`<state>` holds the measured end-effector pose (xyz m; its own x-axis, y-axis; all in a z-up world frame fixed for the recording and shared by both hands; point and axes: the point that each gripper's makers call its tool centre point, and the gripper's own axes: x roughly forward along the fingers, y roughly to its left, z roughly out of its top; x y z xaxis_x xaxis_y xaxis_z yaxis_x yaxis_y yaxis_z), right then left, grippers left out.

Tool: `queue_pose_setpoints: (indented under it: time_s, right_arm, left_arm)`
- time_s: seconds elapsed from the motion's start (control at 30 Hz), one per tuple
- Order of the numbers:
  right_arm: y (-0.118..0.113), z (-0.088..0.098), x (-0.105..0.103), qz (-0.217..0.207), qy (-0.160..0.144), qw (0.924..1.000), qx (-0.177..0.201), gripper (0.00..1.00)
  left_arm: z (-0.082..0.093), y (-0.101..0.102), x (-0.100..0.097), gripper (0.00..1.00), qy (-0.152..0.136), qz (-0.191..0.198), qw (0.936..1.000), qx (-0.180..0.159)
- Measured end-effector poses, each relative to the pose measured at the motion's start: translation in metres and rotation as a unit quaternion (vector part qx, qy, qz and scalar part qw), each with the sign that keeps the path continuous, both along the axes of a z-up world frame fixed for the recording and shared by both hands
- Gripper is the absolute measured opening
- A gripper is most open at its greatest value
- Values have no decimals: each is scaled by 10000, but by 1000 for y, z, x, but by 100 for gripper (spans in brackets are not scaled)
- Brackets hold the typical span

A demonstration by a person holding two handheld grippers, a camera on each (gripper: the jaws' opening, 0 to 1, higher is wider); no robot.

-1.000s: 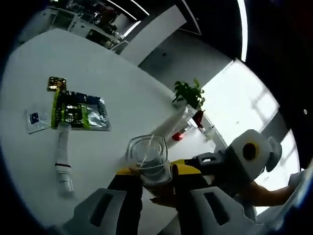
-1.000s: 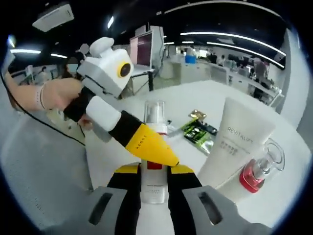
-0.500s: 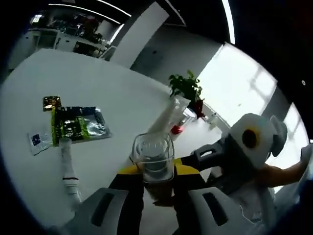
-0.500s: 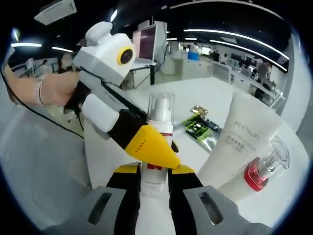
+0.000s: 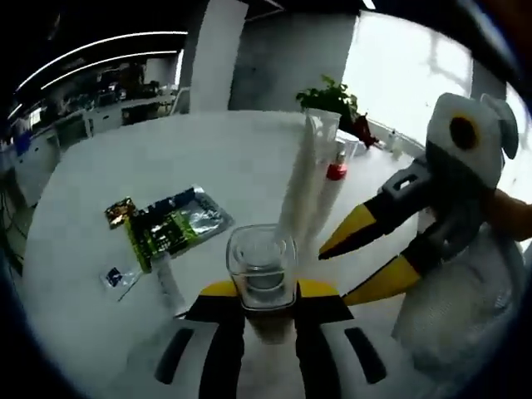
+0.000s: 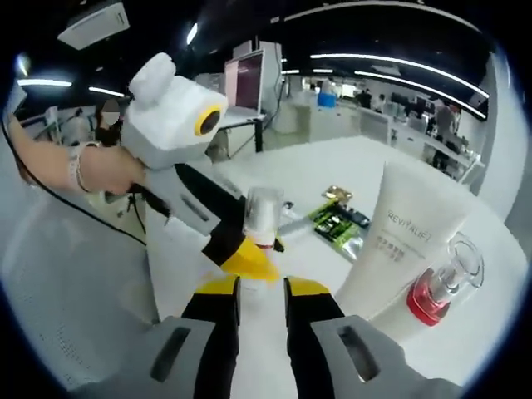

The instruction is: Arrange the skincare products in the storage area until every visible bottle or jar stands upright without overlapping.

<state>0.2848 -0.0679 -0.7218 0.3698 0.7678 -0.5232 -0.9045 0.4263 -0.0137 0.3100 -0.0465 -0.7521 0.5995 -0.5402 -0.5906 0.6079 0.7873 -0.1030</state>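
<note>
My left gripper [image 5: 262,309] is shut on a small pump bottle with a clear cap [image 5: 261,268]. In the right gripper view that bottle [image 6: 264,212] hangs tilted in the left gripper [image 6: 252,256], just above my right gripper [image 6: 263,293], which is open with nothing between its jaws. The right gripper [image 5: 342,273] also shows at the right of the left gripper view, its yellow tips spread. A tall white tube [image 6: 406,243] stands upright on the white table, with a red bottle under a clear cap [image 6: 439,291] beside it. The same tube [image 5: 306,195] and red bottle [image 5: 336,170] stand beyond the held bottle.
Green and silver sachets [image 5: 170,229] and a small pale packet [image 5: 113,277] lie flat on the round white table [image 5: 100,183]. A potted plant [image 5: 328,98] stands at the far edge. A person's hand [image 6: 104,170] holds the left gripper. Desks and screens fill the background.
The pump bottle was between my right gripper's jaws; now those jaws are off it and the left gripper holds it alone, tilted. The left gripper view has swung round.
</note>
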Motion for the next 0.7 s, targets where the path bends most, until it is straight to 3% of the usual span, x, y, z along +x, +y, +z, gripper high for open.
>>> queue_pose_setpoints:
  time_s: [0.07,0.23,0.37,0.43,0.57,0.7]
  right_arm:
    - [4,3,-3,36,69,9999,147,22]
    - [2,1,-2,68,5,10000,24,26]
    - [5,17,5,-135,50,9986,513,25]
    - [6,16,3,-93,131,9984,535,27]
    - [7,7,0,-54,88,9993,352,28]
    - [7,10,1,-61,39,9992,400,27]
  left_arm:
    - [0,-6,-3,16,117,-24,9998,-165]
    - [-2,-6,-3,16,58,-102,9999,-27]
    - [-7,-2,-3,16,127,-110,9999,14]
    - [-7,-10,-6,16,201,-174,9996,-103]
    - [-11,-18,-10,16,44,-522,9985,146]
    - [-5,-34,-17,16,-99,-816,9966,49]
